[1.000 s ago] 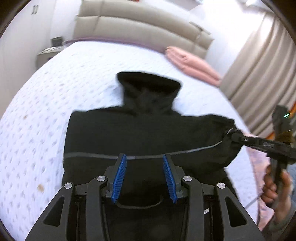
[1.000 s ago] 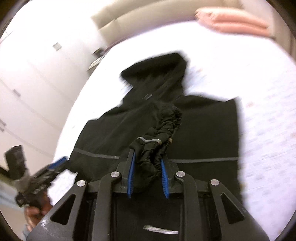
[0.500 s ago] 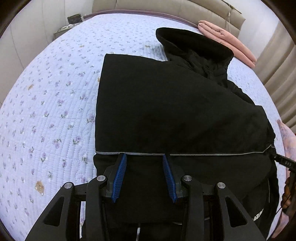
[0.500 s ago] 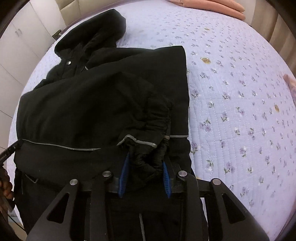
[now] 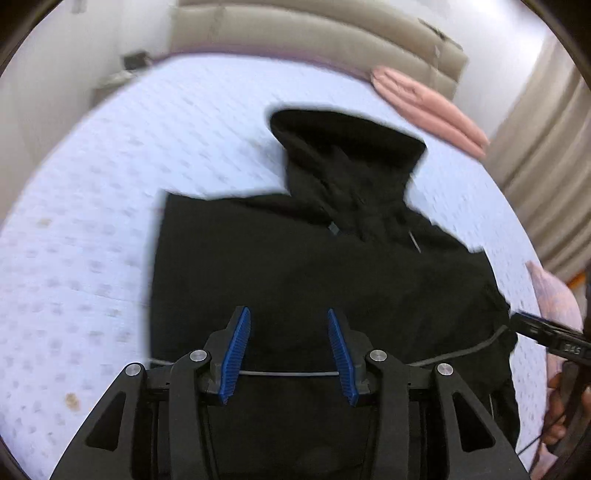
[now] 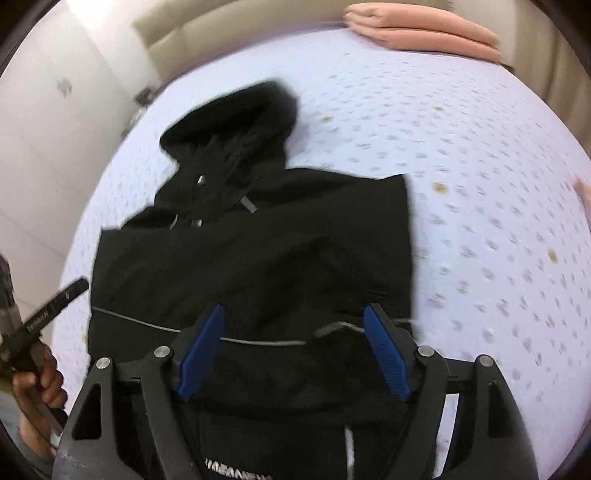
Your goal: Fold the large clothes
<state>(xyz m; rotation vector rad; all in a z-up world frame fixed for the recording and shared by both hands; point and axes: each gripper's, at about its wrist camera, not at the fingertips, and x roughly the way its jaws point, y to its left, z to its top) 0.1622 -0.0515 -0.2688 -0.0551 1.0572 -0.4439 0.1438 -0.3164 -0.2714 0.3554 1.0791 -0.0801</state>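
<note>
A black hooded jacket lies on the flowered bedspread, hood toward the headboard, a grey stripe across its lower part. My left gripper hangs low over the near part; its jaws are opening. Black cloth fills the gap, and blur hides whether the pads press it. My right gripper is opening wide. The gathered sleeve cuff lies loose between its pads, untouched. Each gripper shows at the other view's edge: the right one by the jacket's right side, the left one by its left side.
Folded pink cloth lies at the far side of the bed by the beige headboard. Curtains hang on the right. A bedside table stands far left. A hand grips the left tool.
The right jaws have spread wide and let go of the bunched cuff, which now rests on the jacket. Both grippers have sunk toward the jacket, and the left jaws stand slightly wider.
</note>
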